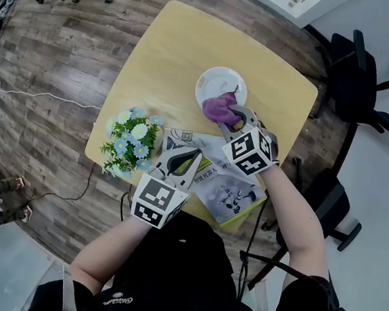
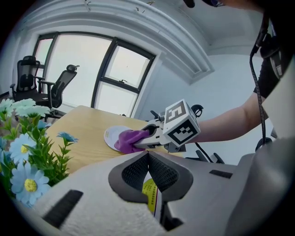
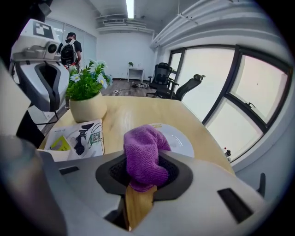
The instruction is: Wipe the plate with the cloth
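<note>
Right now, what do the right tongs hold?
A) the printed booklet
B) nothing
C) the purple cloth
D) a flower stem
C: in the right gripper view the right tongs are shut on the purple cloth, bunched between the jaws at the near edge of the white plate.

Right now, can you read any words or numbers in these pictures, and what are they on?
Nothing reads clearly.
Booklet: printed words and a square code, too small to read.
Right marker cube on the right gripper: black-and-white pattern, no words.
Left marker cube on the left gripper: pattern only, no words.
Shirt print: too blurred to read.
Plate and cloth: no print shows.
</note>
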A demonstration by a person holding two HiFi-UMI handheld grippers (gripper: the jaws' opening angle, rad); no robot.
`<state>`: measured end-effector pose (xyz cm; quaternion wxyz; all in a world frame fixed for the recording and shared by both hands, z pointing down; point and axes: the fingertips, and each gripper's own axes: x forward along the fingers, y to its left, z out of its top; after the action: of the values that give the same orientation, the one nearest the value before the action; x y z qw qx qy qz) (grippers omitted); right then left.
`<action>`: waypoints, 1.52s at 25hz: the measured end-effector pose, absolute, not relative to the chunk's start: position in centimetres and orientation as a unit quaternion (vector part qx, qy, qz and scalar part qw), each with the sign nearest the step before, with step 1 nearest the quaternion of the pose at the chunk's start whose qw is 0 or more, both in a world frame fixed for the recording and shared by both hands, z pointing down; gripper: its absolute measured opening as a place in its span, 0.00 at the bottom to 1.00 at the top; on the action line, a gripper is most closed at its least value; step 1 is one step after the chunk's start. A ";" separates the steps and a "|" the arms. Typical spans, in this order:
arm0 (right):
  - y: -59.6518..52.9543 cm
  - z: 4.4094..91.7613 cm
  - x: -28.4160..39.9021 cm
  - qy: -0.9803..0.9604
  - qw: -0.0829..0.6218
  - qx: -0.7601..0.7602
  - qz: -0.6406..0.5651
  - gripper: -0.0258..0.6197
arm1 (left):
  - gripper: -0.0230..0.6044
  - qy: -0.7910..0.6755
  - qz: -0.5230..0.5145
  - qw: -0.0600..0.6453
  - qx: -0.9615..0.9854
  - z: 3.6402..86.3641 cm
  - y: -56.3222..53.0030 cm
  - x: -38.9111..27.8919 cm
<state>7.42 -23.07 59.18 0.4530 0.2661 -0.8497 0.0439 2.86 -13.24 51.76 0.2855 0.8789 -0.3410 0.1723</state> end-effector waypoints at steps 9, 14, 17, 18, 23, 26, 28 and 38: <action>-28.5 58.9 10.8 -0.823 0.462 0.329 0.037 0.18 | 0.05 -0.349 0.169 0.287 0.876 51.6 -13.6 2.7; -32.2 58.5 13.6 -0.800 0.464 0.378 0.043 0.18 | 0.05 -0.346 0.171 0.288 0.876 51.8 -13.5 2.9; -32.0 58.5 13.7 -0.801 0.465 0.375 0.042 0.18 | 0.05 -0.344 0.172 0.286 0.877 51.9 -13.5 2.9; -31.6 58.5 13.6 -0.803 0.465 0.370 0.041 0.18 | 0.05 -0.345 0.172 0.287 0.877 52.0 -13.5 2.9; -28.4 58.7 12.8 -0.817 0.465 0.338 0.041 0.18 | 0.05 -0.341 0.172 0.286 0.879 51.9 -13.6 3.5; -26.0 58.8 11.9 -0.828 0.466 0.310 0.039 0.18 | 0.05 -0.338 0.172 0.286 0.880 51.9 -13.6 3.8; -24.8 58.9 11.3 -0.833 0.468 0.293 0.035 0.18 | 0.05 -0.334 0.173 0.286 0.881 52.1 -13.3 4.0; -28.3 59.1 13.6 -0.811 0.477 0.337 0.028 0.18 | 0.05 -0.331 0.176 0.287 0.882 52.2 -12.9 3.9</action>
<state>13.56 -28.25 59.14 0.4774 0.3374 -0.8109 0.0276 3.92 -12.89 52.24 0.2866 0.8817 -0.3311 0.1756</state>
